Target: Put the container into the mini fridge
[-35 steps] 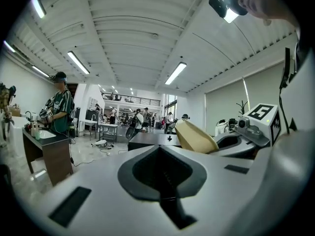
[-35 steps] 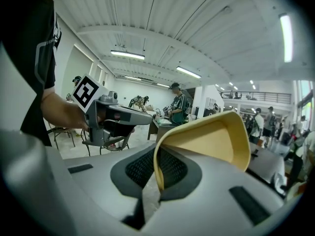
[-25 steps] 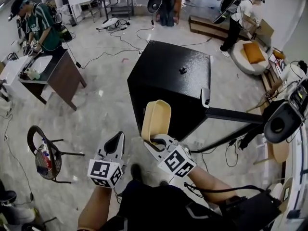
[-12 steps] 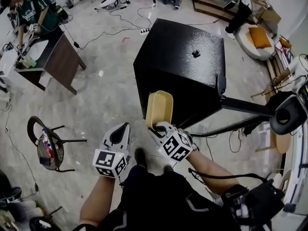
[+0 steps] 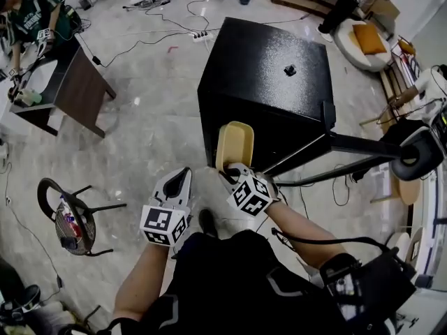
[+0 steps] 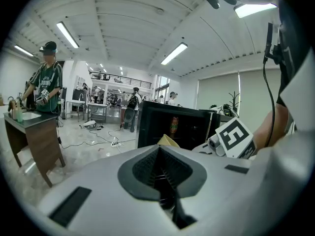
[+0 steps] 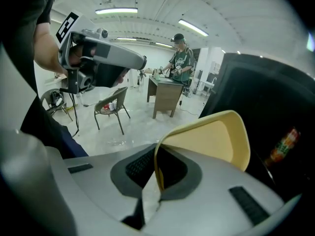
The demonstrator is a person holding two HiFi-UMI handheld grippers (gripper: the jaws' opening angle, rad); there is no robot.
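Observation:
The black mini fridge [image 5: 269, 68] stands on the floor ahead, its door [image 5: 363, 147] swung open to the right. My right gripper [image 5: 227, 175] is shut on the rim of a pale yellow container [image 5: 235, 144], held tilted upright just in front of the fridge's open front. In the right gripper view the container [image 7: 211, 141] rises from the jaws [image 7: 157, 181], with the dark fridge interior [image 7: 266, 97] and a bottle [image 7: 283, 144] behind it. My left gripper [image 5: 176, 185] hovers beside it on the left, shut and holding nothing; its view [image 6: 160, 154] faces the fridge [image 6: 182, 127].
A small black object [image 5: 290, 69] lies on the fridge top. A chair [image 5: 66, 218] holding items stands at the left, a brown desk [image 5: 66, 89] with a person at it at the far left. Cables and a power strip [image 5: 202, 35] lie behind the fridge; camera gear [image 5: 419, 159] at right.
Both grippers and the container have come closer to the fridge's open front. The right gripper's hold on the container is unchanged, and the left gripper stays shut.

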